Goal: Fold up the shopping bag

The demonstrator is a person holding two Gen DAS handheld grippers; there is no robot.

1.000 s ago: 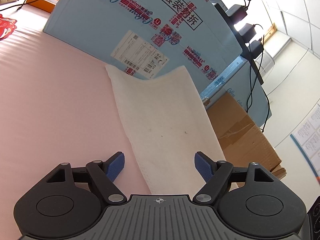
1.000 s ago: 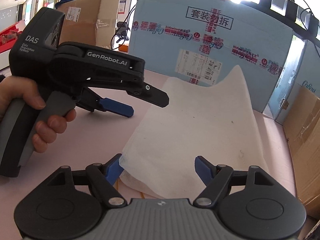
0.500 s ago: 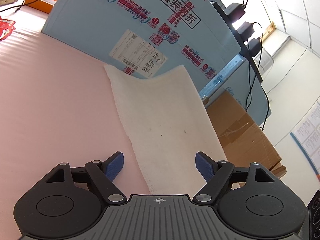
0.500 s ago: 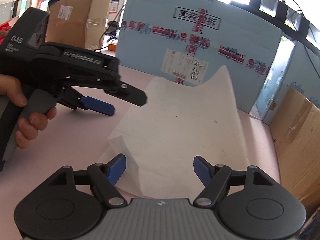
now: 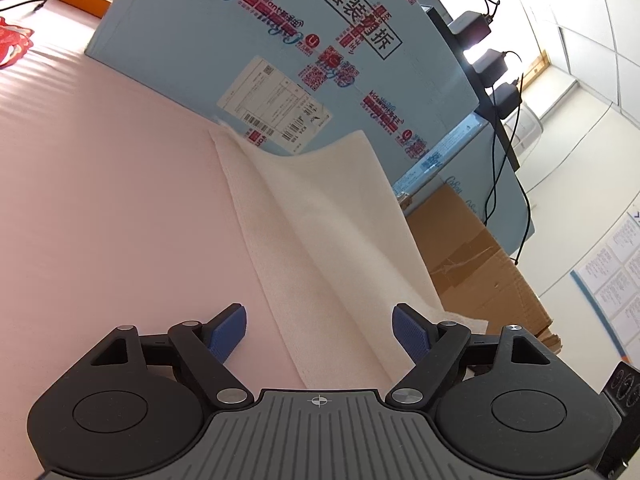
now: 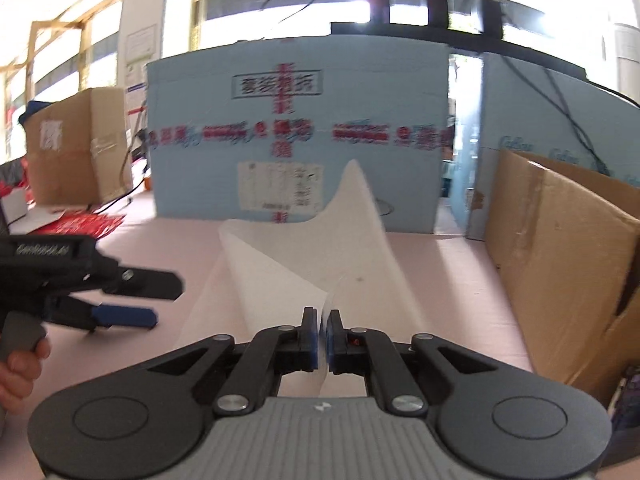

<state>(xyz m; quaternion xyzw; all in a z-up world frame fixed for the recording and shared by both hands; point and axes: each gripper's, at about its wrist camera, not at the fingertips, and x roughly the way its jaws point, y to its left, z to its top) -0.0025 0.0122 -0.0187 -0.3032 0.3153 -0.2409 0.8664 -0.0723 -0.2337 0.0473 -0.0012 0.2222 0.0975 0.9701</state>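
Right gripper is clamped on near edge of the white bag, lifting it off the pink surface; left gripper waits w/ jaws apart, empty. Fold is starting; next likely needs carrying that edge across w/o slipping.

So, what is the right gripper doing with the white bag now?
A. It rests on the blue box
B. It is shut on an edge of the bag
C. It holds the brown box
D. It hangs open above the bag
B: in the right wrist view the right gripper has its pads closed on a raised edge of the bag.
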